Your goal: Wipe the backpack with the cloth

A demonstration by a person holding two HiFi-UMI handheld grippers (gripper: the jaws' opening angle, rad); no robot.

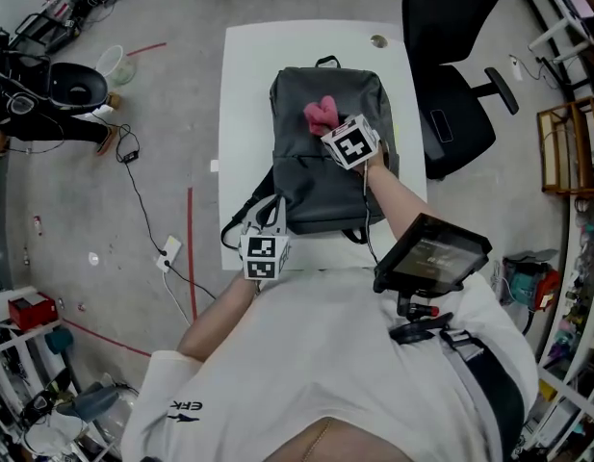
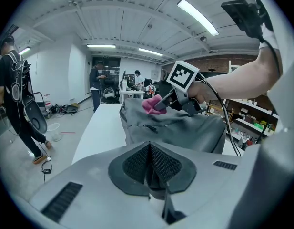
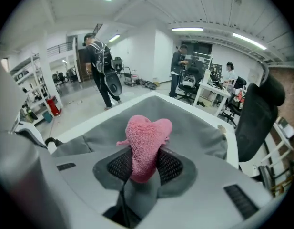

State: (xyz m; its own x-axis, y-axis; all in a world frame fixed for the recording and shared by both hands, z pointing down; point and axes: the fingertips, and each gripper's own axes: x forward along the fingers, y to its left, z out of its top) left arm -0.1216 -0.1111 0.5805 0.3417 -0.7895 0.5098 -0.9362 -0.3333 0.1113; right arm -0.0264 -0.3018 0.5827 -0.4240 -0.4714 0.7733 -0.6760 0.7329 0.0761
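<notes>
A dark grey backpack (image 1: 321, 176) lies flat on the white table (image 1: 246, 94). My right gripper (image 1: 328, 126) hovers over the backpack's upper middle, shut on a pink cloth (image 1: 321, 114). In the right gripper view the pink cloth (image 3: 146, 144) stands bunched between the pads (image 3: 169, 166), above the grey fabric (image 3: 194, 125). My left gripper (image 1: 270, 218) sits at the backpack's near left corner, beside a loose strap (image 1: 241, 224). Seen in the left gripper view, its jaws (image 2: 149, 168) are shut with nothing visible between them, and the backpack (image 2: 175, 128) lies ahead with the pink cloth (image 2: 151, 104) on top.
A black office chair (image 1: 451, 65) stands at the table's right side. A dark tablet (image 1: 431, 253) hangs at the person's chest. Cables (image 1: 142, 210) and clutter lie on the floor to the left. Several people (image 3: 101, 70) stand further off in the room.
</notes>
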